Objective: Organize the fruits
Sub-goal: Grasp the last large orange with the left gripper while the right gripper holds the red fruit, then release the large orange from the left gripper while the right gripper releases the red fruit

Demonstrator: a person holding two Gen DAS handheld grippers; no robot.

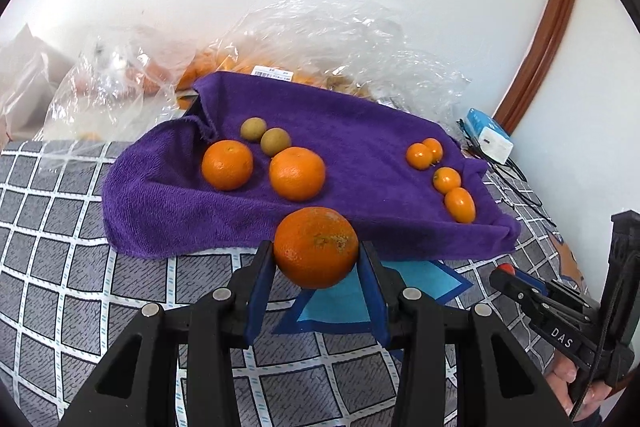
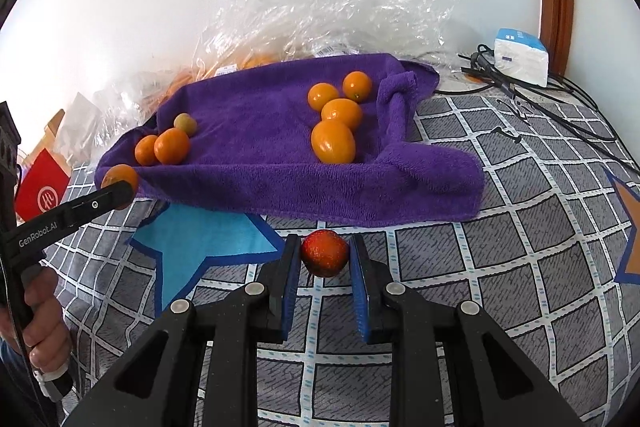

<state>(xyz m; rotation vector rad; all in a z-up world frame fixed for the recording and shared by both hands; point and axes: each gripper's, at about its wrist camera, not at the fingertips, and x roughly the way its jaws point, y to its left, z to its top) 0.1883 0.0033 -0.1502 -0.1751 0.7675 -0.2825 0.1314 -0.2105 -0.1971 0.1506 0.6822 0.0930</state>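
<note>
My left gripper (image 1: 317, 255) is shut on a large orange (image 1: 316, 247), held just in front of the purple towel (image 1: 360, 131). On the towel lie two oranges (image 1: 227, 165), two brown-green small fruits (image 1: 275, 141) and several kumquats (image 1: 447, 180). My right gripper (image 2: 325, 251) is shut on a small red fruit (image 2: 325, 253), held before the towel's near edge (image 2: 320, 187). The right wrist view shows the kumquats (image 2: 333, 141) on the towel's right side, the oranges (image 2: 172, 145) at its left, and the left gripper's held orange (image 2: 119, 179).
Clear plastic bags (image 1: 280, 39) holding more fruit lie behind the towel against the white wall. A blue-white box (image 2: 520, 55) and black cables (image 2: 532, 95) lie at the right. A red item (image 2: 42, 191) sits at the left. The bedspread (image 2: 500, 227) is grey checked.
</note>
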